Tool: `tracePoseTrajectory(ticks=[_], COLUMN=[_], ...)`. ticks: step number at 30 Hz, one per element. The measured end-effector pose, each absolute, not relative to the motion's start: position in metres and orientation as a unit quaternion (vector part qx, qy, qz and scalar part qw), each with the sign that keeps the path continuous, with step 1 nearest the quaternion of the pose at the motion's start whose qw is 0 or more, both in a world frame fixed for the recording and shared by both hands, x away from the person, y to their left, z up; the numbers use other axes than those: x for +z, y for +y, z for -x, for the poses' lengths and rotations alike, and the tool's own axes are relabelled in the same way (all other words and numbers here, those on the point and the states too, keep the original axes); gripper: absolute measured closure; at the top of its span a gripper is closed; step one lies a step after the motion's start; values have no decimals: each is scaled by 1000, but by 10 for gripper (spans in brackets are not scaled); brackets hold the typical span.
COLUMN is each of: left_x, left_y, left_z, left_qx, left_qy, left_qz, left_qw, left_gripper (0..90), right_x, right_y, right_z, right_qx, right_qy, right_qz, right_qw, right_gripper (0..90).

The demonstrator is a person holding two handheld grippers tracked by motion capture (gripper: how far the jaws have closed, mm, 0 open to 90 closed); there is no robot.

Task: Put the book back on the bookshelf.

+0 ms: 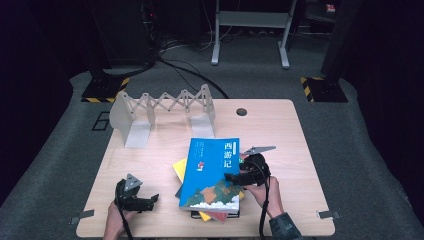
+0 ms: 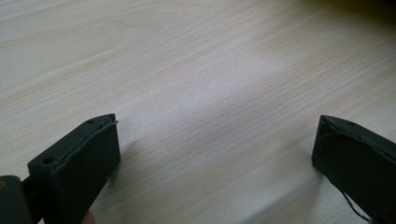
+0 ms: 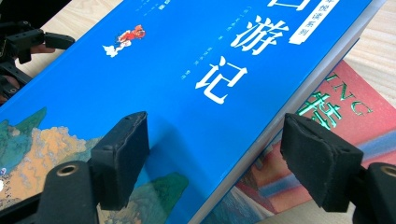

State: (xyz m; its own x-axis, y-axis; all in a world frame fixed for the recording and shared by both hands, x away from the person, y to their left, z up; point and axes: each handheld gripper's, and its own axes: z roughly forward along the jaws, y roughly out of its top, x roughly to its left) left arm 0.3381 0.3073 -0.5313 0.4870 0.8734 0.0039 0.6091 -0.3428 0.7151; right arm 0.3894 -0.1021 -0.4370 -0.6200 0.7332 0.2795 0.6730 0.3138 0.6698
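A blue book (image 1: 212,172) with white Chinese title characters lies tilted on top of a small stack of books at the table's front middle. My right gripper (image 1: 237,176) reaches in from the right and is shut on the blue book (image 3: 187,70). In the right gripper view (image 3: 215,140) one pad lies on the cover and the other sits against the underside at the book's edge. Under it lies a red book (image 3: 345,112), and a yellow book (image 1: 179,167) sticks out at the left. My left gripper (image 1: 149,201) rests open on the bare table (image 2: 196,70) at the front left, with nothing between its fingers (image 2: 217,130).
A white expanding book rack (image 1: 165,107) stands at the table's back left. A round cable hole (image 1: 241,111) sits near the back edge. Beyond the table, cables and stand feet lie on the grey floor.
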Motion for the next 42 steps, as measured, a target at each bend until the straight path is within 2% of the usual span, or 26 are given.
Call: tracePoseTrajectory(ticks=[20, 25, 32, 42], left_x=[-531, -531, -532, -532], left_y=[307, 307, 307, 306], left_z=[-338, -338, -338, -343], left_qx=[198, 198, 199, 204], left_qy=[466, 466, 468, 471], left_qz=[-795, -795, -793, -791], left_qw=[333, 333, 336, 332], left_gripper=[10, 10, 10, 4], right_x=[-436, -437, -435, -439], right_y=[-90, -87, -87, -92], right_z=[-398, -403, -395, -391], right_qx=[388, 395, 387, 393], right_qy=[816, 813, 824, 822], right_qz=[-426, -426, -410, -412], right_qw=[53, 43, 54, 18], right_gripper=[247, 247, 242, 230])
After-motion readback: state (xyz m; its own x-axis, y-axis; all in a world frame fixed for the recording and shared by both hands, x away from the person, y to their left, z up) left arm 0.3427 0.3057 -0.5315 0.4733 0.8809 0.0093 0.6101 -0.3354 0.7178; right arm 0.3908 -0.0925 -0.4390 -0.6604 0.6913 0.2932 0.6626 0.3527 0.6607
